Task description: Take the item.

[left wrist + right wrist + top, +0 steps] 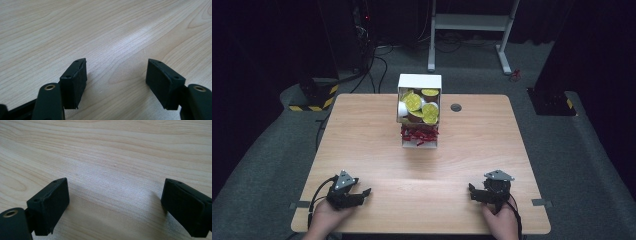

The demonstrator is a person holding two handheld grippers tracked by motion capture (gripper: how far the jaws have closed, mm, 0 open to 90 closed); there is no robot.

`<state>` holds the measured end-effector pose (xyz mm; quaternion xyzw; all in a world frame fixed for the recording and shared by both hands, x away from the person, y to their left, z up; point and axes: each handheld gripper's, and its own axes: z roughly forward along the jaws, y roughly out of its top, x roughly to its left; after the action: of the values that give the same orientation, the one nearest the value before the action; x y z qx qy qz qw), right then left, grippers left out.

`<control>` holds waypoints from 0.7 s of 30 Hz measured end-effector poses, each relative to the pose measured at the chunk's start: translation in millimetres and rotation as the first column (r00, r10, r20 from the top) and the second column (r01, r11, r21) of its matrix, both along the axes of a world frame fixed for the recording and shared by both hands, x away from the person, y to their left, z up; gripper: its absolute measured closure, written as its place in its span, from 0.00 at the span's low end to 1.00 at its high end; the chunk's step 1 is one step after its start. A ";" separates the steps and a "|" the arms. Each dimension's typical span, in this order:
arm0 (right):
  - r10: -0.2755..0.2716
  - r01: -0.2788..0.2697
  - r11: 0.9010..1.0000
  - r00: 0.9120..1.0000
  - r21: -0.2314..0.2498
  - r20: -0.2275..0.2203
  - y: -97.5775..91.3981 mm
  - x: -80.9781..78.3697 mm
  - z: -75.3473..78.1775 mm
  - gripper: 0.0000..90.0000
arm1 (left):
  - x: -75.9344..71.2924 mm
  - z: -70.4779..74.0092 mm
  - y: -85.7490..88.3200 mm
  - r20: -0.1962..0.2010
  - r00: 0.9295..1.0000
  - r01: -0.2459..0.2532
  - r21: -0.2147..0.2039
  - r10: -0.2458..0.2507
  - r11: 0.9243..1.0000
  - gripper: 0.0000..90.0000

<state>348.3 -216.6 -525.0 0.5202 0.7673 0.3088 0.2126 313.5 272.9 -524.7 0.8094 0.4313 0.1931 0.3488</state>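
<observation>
Took up most of the high view: a pale wood-grain table, set on grey carpet in a dark room. Stood beyond its far edge: a white metal frame on two feet, with a yellow-and-black striped base off to the left of it.

Sat at the middle of the table's far side: a white box, open toward the camera and in two tiers. Held in the upper tier a heap of yellow-lidded pods; in the lower tier, a tangle of small red pieces, too small to identify. Lay just right of the box, set into the tabletop: a dark round grommet.

Rested on the near side of the table, well apart from the box and from each other: the left gripper in the left hand, and the right gripper in the right hand.

Seen in the left gripper view: black jaws spread wide, bare wood between them, nothing pinched. Seen in the right gripper view: the same, jaws parted wider yet over bare wood.

Stuck near the table's front corners: two small grey tape marks.
</observation>
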 end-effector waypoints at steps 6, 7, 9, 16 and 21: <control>0.000 0.000 1.000 1.000 0.000 0.000 0.0 0.0 0.0 0.09 | -2.9 1.9 -3.3 0.038 0.999 0.003 -0.005 -0.003 1.000 0.40; 0.000 0.000 1.000 1.000 0.000 0.000 0.0 0.0 0.0 0.09 | -3.2 3.5 -3.2 0.051 0.999 0.003 0.005 -0.003 1.000 0.40; 0.000 0.000 1.000 1.000 0.000 0.000 0.0 0.0 0.0 0.09 | -4.3 5.3 -3.6 0.062 0.998 0.000 -0.013 0.001 1.000 0.42; 0.000 0.000 1.000 1.000 0.000 0.000 0.0 0.0 0.0 0.09 | -8.0 10.6 -4.5 0.083 0.997 0.016 -0.032 -0.013 0.999 0.42; 0.000 0.000 1.000 1.000 0.000 0.000 0.0 0.0 0.0 0.09 | -9.4 14.4 -2.4 0.116 0.993 0.000 -0.062 0.007 0.998 0.46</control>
<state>348.4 -216.6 -525.0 0.5201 0.7674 0.3088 0.2126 304.1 270.4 -510.3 0.7848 0.4175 0.2271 0.3977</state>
